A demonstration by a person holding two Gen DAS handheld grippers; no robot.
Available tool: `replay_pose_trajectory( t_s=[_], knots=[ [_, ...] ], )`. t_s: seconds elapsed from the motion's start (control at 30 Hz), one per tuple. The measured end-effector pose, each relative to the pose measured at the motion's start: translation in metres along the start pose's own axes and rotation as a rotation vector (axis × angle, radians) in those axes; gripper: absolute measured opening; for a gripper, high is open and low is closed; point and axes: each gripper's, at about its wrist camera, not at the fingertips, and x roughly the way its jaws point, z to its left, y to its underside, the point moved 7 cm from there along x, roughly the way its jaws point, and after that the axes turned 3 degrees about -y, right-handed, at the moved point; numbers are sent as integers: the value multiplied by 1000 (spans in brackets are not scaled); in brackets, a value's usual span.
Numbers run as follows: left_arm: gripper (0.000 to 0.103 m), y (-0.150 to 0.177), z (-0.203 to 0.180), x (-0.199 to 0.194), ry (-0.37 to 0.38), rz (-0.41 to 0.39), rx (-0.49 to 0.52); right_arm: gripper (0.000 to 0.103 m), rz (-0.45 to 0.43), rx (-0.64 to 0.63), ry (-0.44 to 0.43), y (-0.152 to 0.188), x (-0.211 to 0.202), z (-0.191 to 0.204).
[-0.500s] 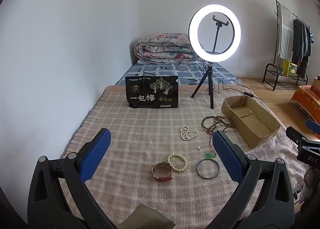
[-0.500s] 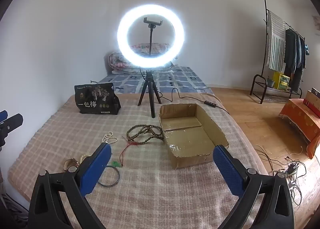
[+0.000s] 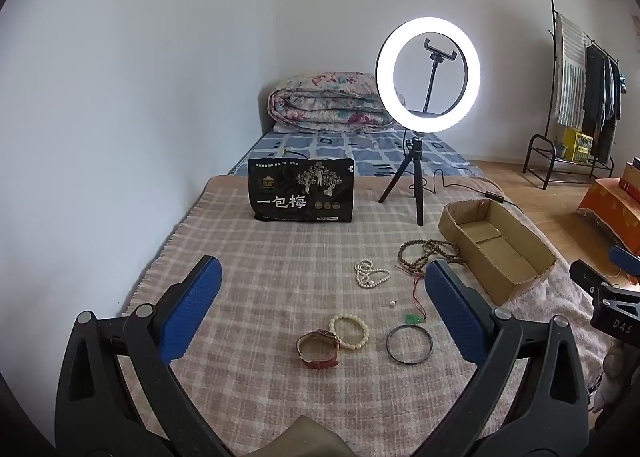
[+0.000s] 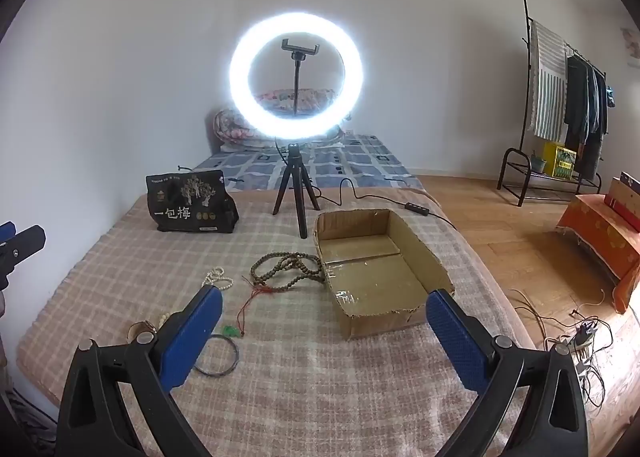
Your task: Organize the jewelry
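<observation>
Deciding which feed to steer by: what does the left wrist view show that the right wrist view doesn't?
Left wrist only: the red-strapped watch and cream bead bracelet in full, plus a loose pearl. Right wrist only: the cardboard box interior in full, and cables on the floor. Both: brown bead necklace, pearl strand, dark bangle, green pendant, ring light, black pouch.

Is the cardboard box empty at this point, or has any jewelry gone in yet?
Empty. The cardboard box shows only its bare taped floor in the right wrist view; the brown bead strand lies outside its left wall.
</observation>
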Motion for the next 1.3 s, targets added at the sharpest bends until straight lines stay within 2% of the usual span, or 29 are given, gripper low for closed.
replay_pose_trajectory(
  t_s=[1.3],
  knots=[
    [103,-5,-4,-2,1,-9,1,103,2,10,-17,-2,-5,1]
  ],
)
